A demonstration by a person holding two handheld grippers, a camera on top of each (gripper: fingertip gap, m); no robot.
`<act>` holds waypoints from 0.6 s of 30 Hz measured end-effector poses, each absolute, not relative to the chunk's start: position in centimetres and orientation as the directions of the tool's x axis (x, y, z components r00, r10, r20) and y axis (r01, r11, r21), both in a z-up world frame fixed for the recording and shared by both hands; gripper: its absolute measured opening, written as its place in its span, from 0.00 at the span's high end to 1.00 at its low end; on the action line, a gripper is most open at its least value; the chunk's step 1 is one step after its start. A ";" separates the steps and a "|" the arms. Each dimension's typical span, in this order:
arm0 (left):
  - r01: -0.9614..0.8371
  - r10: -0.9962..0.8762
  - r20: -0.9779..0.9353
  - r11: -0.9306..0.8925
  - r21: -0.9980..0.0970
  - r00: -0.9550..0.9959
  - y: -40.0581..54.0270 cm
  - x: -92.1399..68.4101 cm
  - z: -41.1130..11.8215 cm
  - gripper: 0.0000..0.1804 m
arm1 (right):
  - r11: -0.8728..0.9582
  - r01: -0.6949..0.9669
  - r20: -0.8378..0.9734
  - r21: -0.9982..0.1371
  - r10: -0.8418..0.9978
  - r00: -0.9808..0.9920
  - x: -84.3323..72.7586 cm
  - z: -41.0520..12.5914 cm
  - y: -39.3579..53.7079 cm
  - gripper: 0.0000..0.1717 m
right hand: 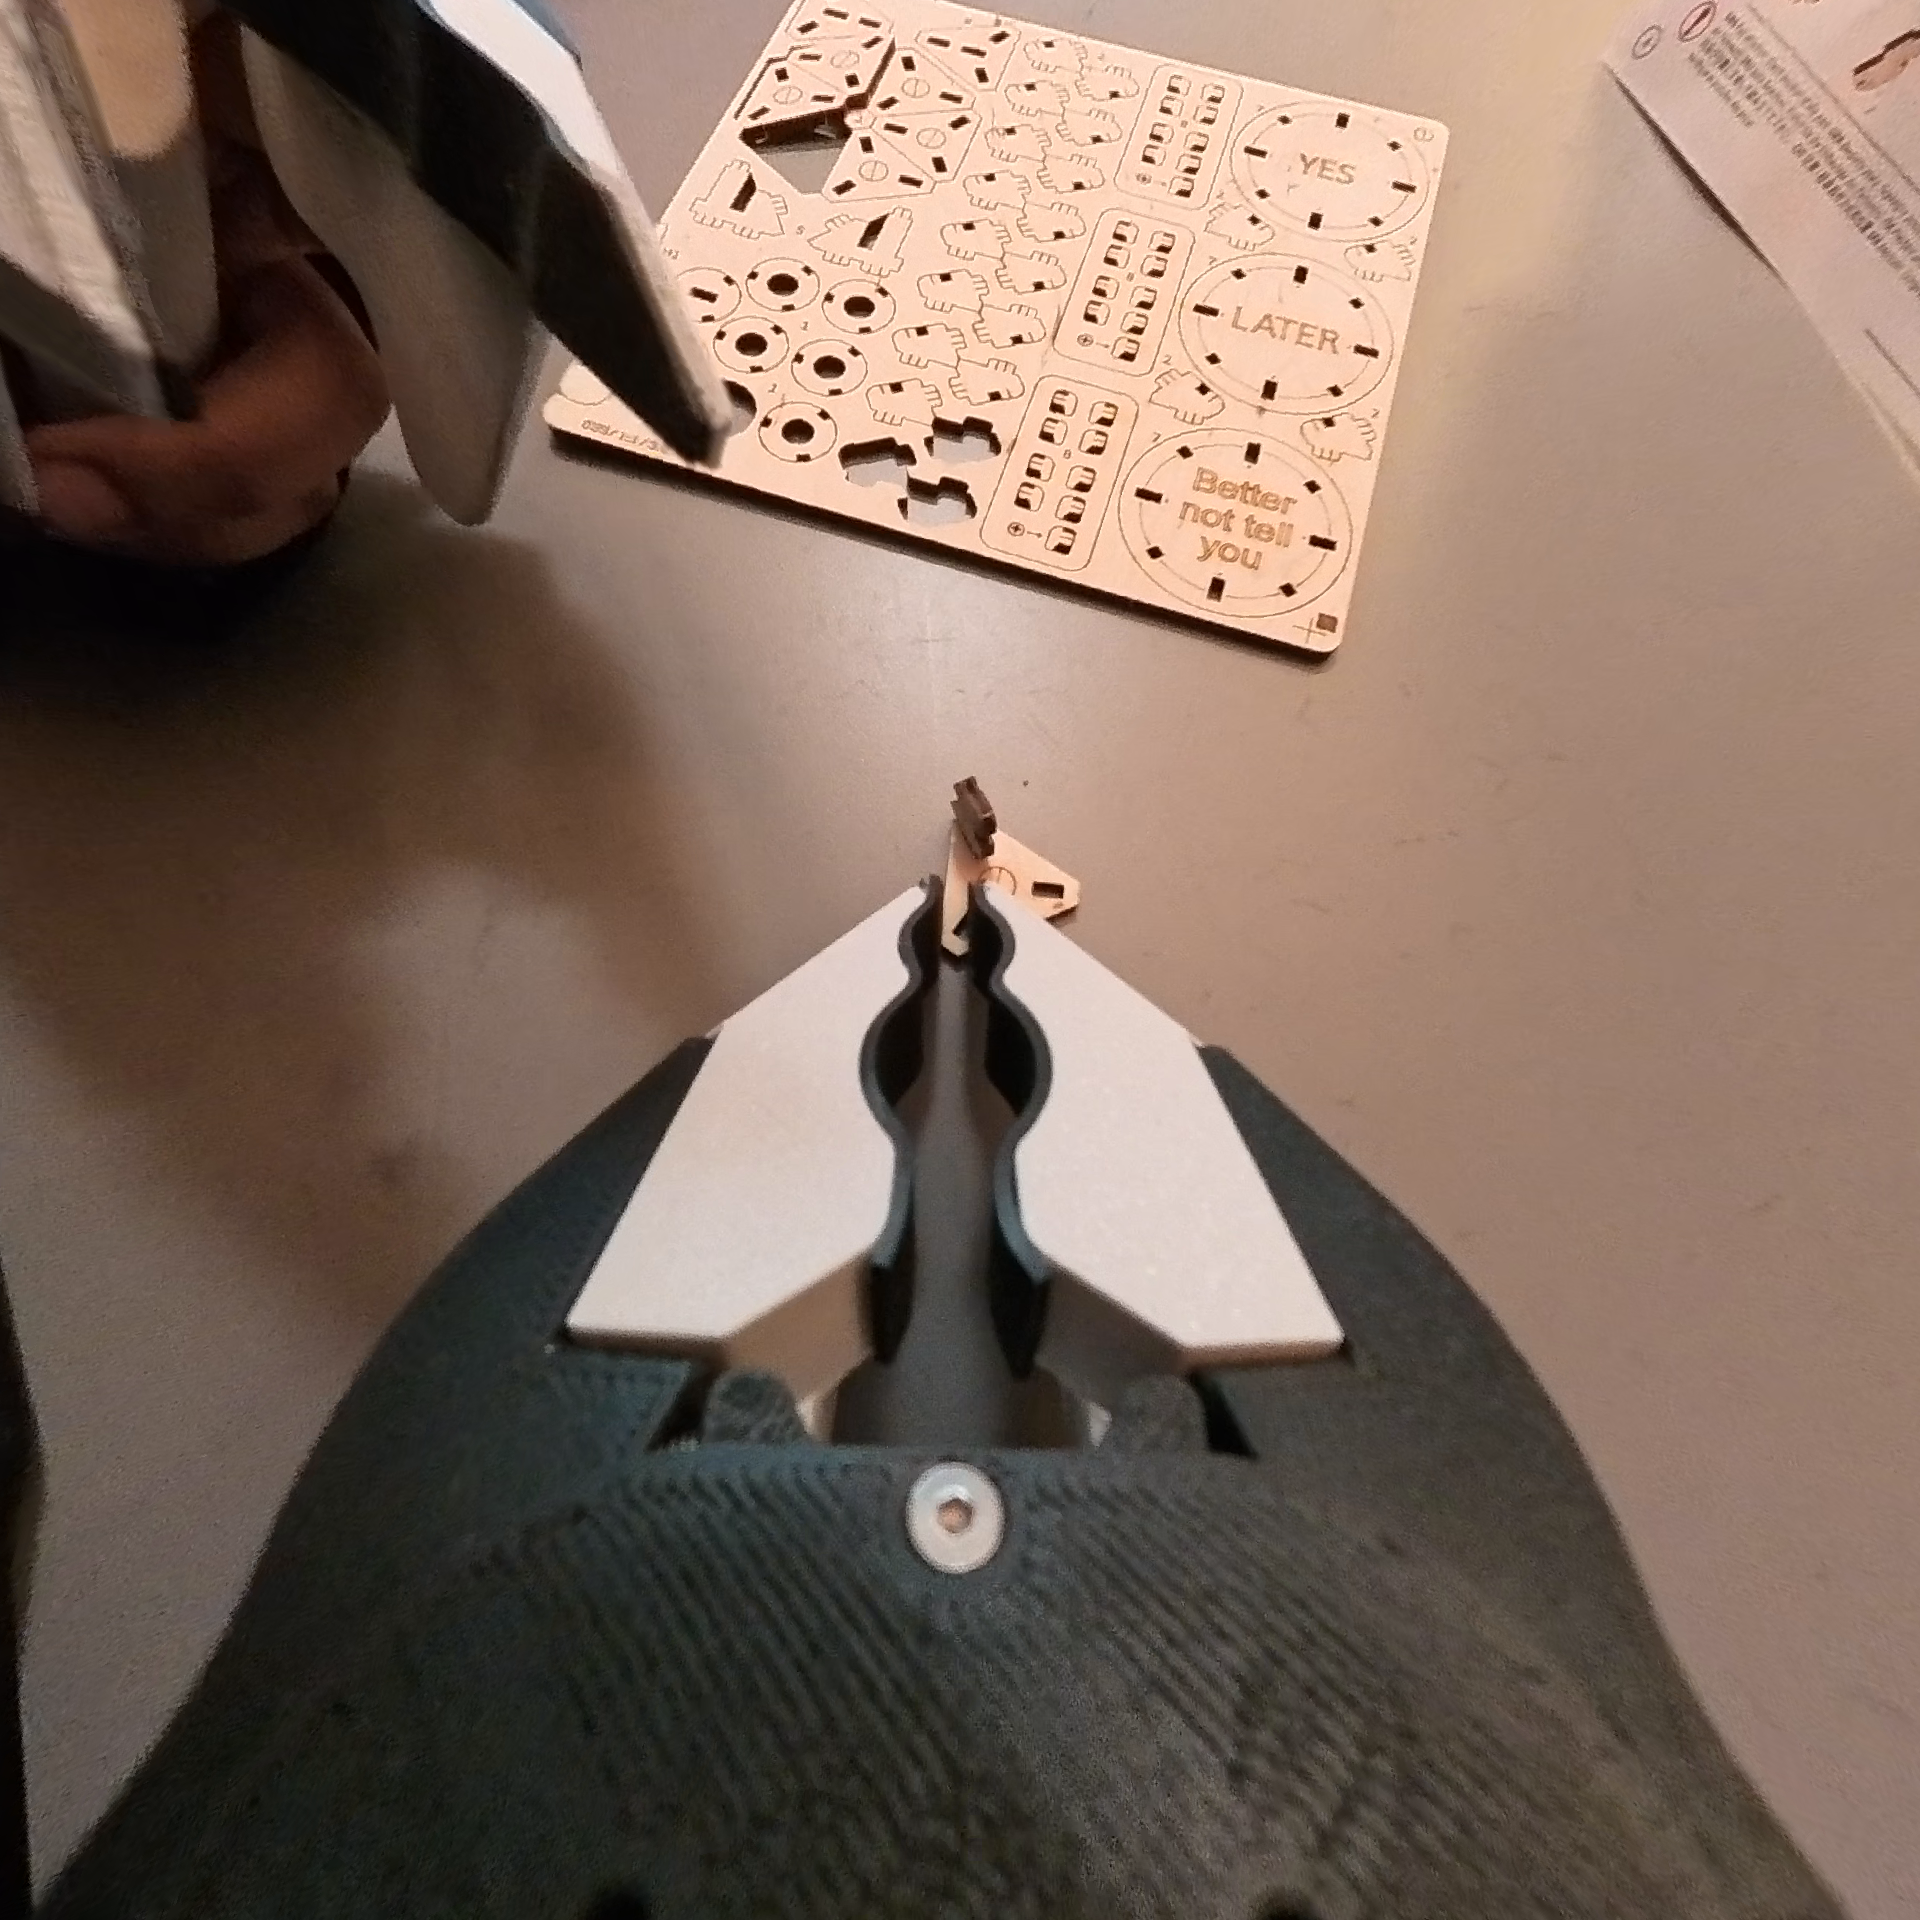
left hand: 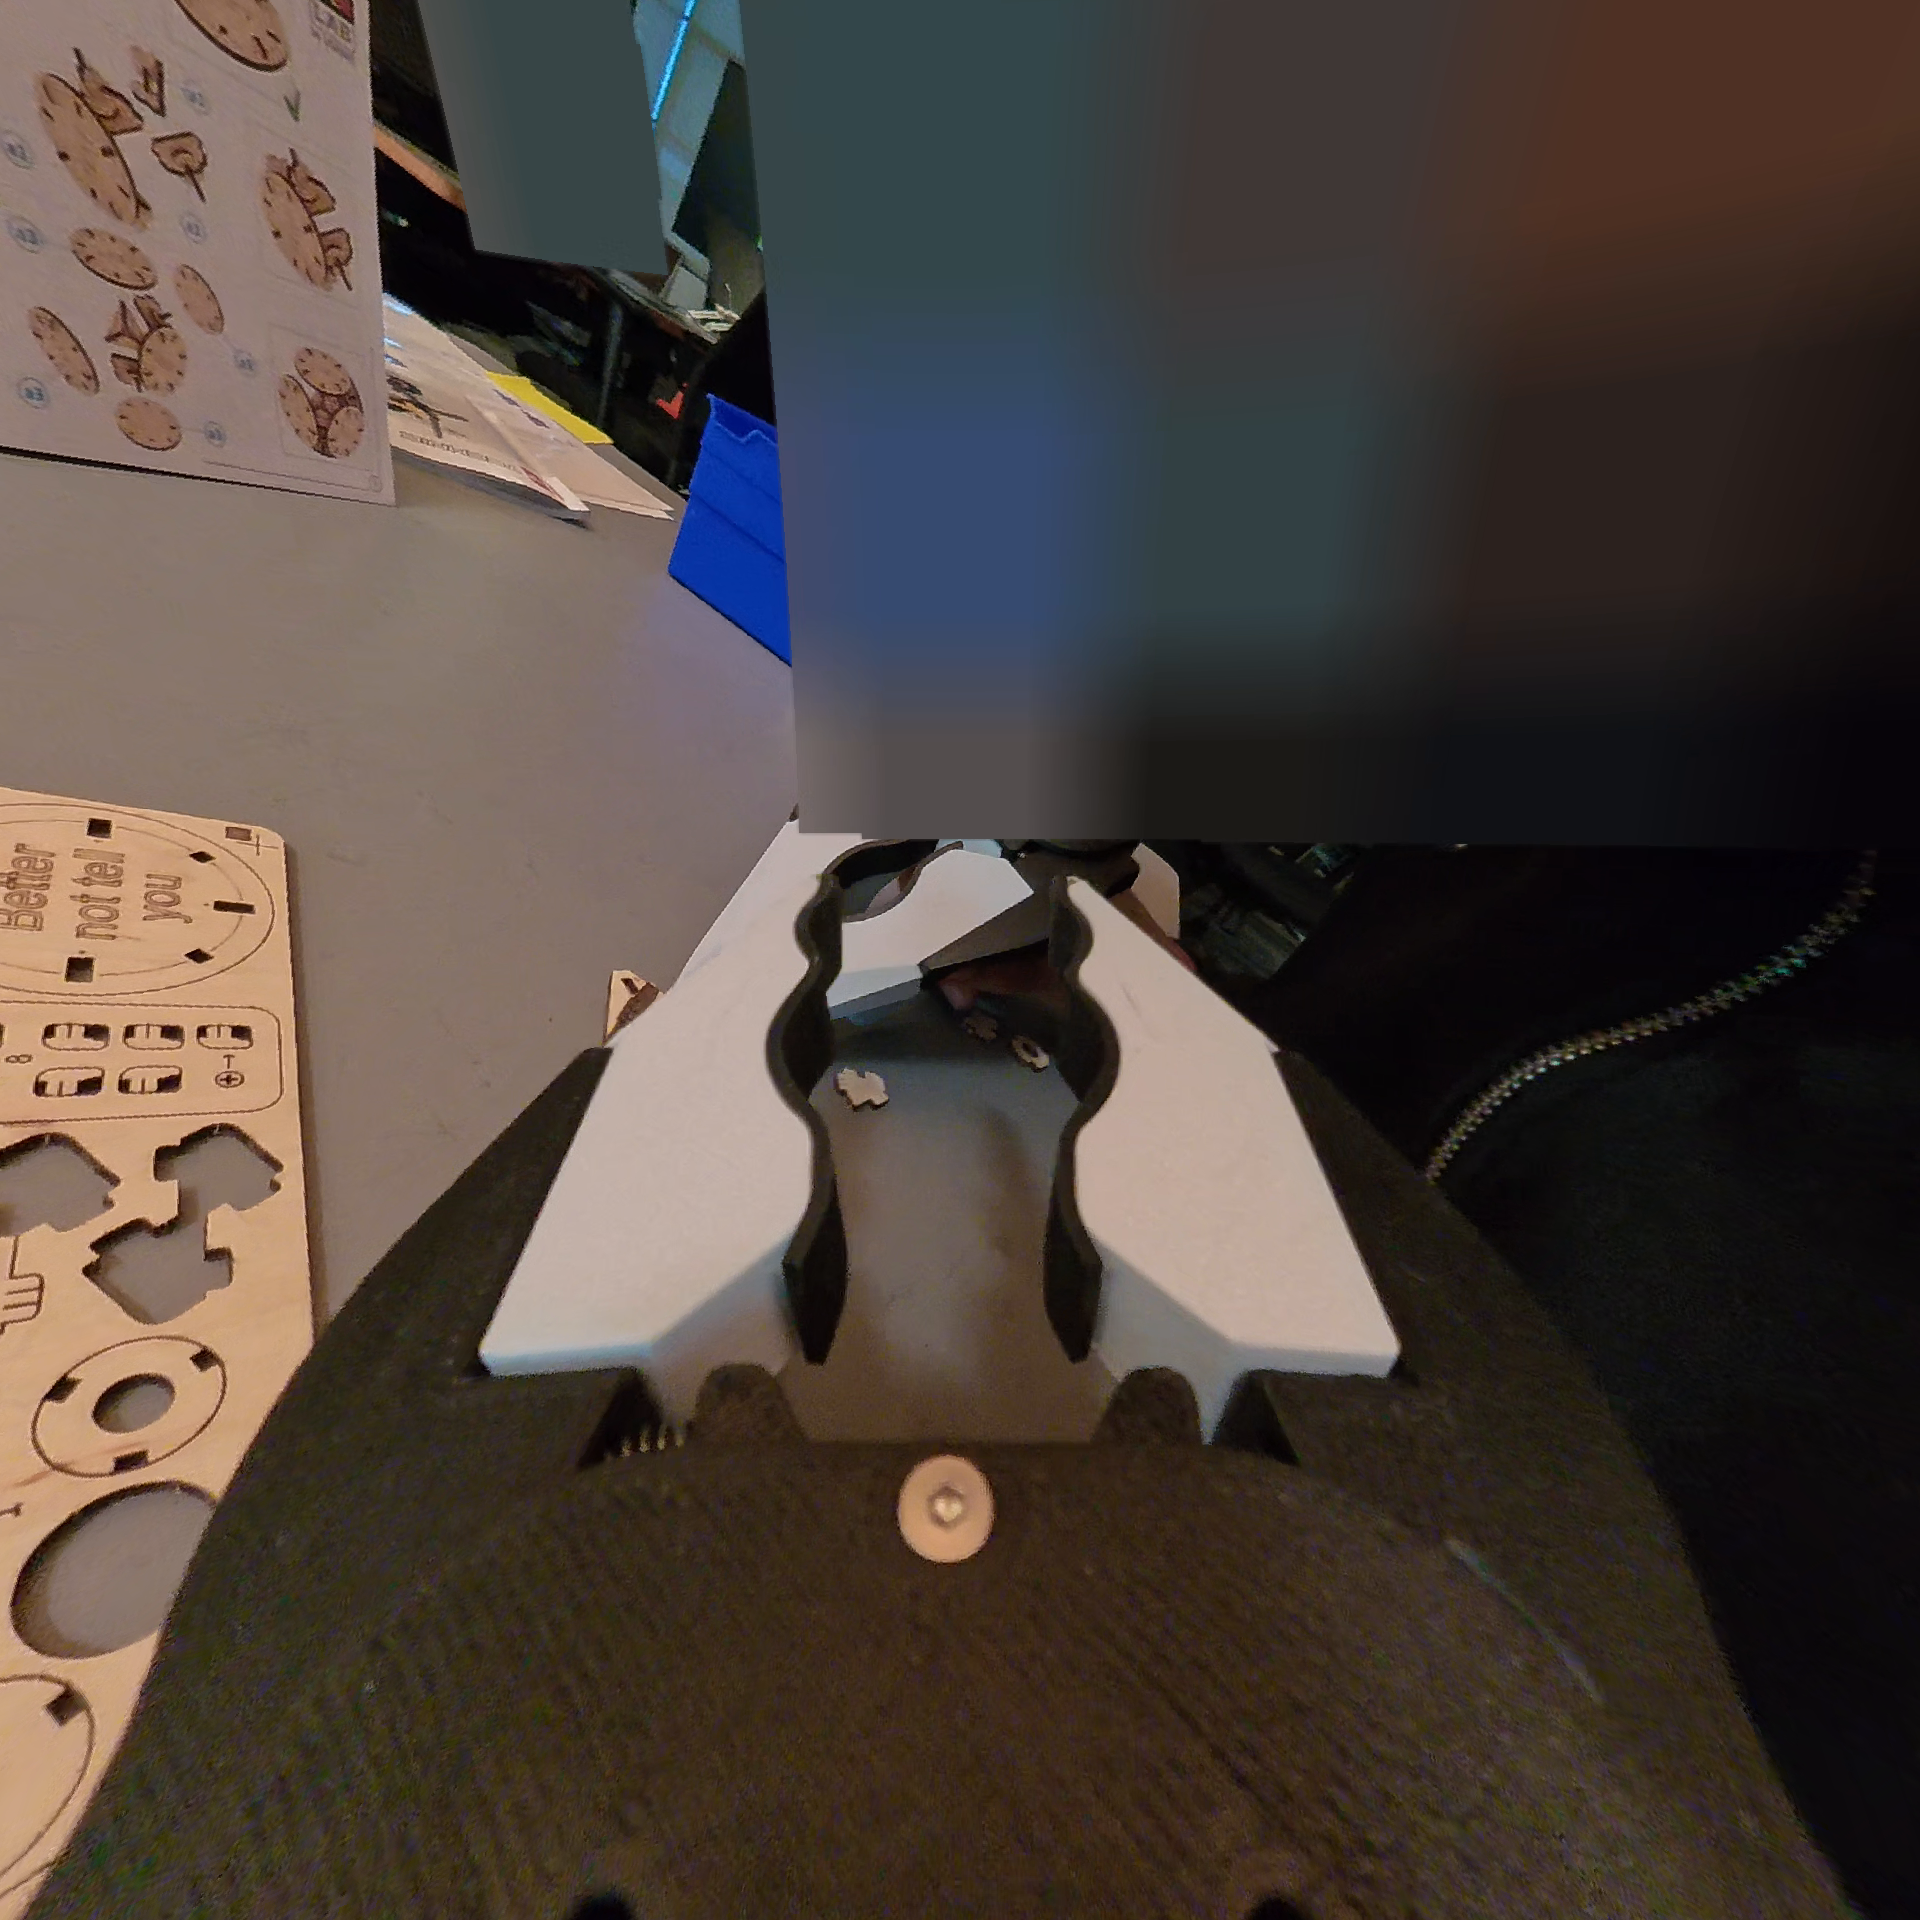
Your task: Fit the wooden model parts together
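Closely viewed, 2 tongs over a grey desk (right hand: pixel 1455 831).
Right tongs (right hand: pixel 961 914) pinch a small wooden piece (right hand: pixel 966 862); left tongs (left hand: pixel 940 894) spread, bare, near a wooden puzzle sheet (left hand: pixel 156 1143).

- Place: workshop or hobby lab.
- Grey surface (right hand: pixel 1455 831) carrying a laser-cut plywood puzzle sheet (right hand: pixel 1039 312).
- Illustrated assembly instructions (left hand: pixel 187 229).
- Blue storage bin (left hand: pixel 732 540); cluttered shelving behind.
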State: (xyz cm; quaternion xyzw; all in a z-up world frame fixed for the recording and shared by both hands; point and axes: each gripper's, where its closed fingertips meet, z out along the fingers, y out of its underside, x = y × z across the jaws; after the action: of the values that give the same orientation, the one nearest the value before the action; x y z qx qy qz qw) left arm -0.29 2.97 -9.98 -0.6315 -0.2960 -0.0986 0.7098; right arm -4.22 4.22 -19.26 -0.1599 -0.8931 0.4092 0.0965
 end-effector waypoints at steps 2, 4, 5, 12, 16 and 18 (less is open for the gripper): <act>0.496 0.256 0.521 0.162 -0.853 0.814 3.2 -0.2 -10.1 0.79 | 0.617 0.200 0.048 -0.761 0.362 -0.931 -4.2 -19.3 4.2 0.98; 0.476 0.282 0.498 0.149 -0.867 0.820 3.3 -0.2 -10.2 0.79 | 0.624 0.182 0.070 -0.759 0.358 -0.931 -4.1 -19.3 4.2 0.97; 0.472 0.291 0.494 0.146 -0.869 0.819 3.3 -0.2 -10.3 0.79 | 0.631 0.166 0.090 -0.757 0.353 -0.931 -4.0 -19.3 4.2 0.97; 0.461 0.420 0.473 0.138 -0.877 0.775 2.4 -1.9 -11.0 0.82 | 0.667 0.000 0.192 -0.745 0.215 -0.958 -1.8 -19.3 3.4 1.00; 0.466 0.509 0.355 -0.104 -0.879 0.784 2.7 -2.2 -13.5 0.94 | 0.665 -0.028 0.184 -0.747 0.166 -0.969 -1.0 -19.2 3.3 1.00; 0.451 0.530 0.274 -0.237 -0.860 0.802 3.0 -2.1 -14.5 0.99 | 0.663 0.002 0.170 -0.748 0.194 -0.966 -1.3 -19.3 3.5 0.99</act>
State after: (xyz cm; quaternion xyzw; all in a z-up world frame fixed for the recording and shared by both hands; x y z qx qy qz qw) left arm -2.06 2.98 -14.51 -0.7857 -0.3121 0.0371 0.5328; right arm -1.31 3.47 -19.26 -0.0539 -0.9043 0.4067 0.1180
